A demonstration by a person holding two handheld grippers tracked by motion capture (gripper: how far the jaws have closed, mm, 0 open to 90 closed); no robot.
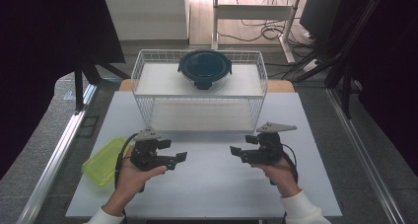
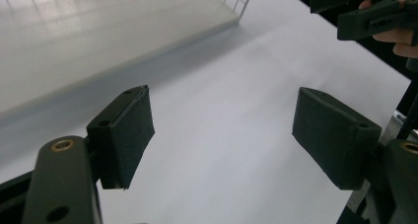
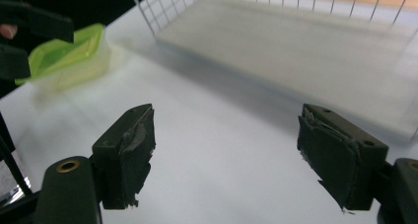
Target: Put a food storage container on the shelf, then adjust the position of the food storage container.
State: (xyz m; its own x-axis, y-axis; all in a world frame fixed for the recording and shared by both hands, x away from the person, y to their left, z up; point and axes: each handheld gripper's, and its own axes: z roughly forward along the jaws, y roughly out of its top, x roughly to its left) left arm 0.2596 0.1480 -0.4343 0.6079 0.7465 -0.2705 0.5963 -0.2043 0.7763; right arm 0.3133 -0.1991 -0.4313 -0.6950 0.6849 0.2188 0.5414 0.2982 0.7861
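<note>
Two black handheld grippers, left gripper [image 1: 181, 157] and right gripper [image 1: 235, 150] both spread and empty, one round dark lidded container [image 1: 204, 67] on one white wire rack [image 1: 143, 66], one green-lidded plastic box [image 1: 102, 162], no legible writing

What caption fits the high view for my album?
Two open grippers, left and right, facing across a table.

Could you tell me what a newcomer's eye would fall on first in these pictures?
Probably the white wire rack at the table's far side, with a round dark-lidded container on its top shelf. Next, the left gripper and right gripper, open and empty above the white table, and the green-lidded box at its left edge.
</note>
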